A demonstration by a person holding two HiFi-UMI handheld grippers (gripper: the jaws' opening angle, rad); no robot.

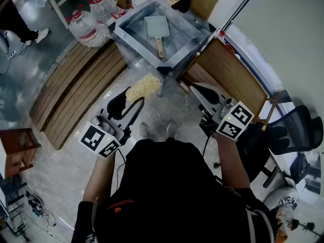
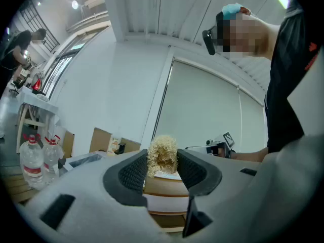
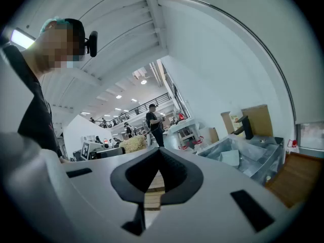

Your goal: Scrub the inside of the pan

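Observation:
A square grey pan (image 1: 156,27) with a wooden handle lies inside the steel sink (image 1: 124,30) at the far side, well ahead of both grippers. My left gripper (image 1: 132,96) is shut on a straw-coloured fibre scrubber (image 1: 144,87), and in the left gripper view the scrubber (image 2: 162,156) stands pinched between the two dark pads. My right gripper (image 1: 195,89) is shut with nothing in it; its jaws meet at a point (image 3: 159,153). From the right gripper view the pan (image 3: 231,157) shows in the sink (image 3: 263,161). Both grippers hang in the air in front of the sink.
Large water bottles (image 1: 83,25) stand left of the sink. Wooden planks (image 1: 76,85) lie on the floor at left, and a wooden board (image 1: 230,70) is at right. A black faucet (image 1: 182,1) rises behind the sink. An office chair (image 1: 298,130) is at right.

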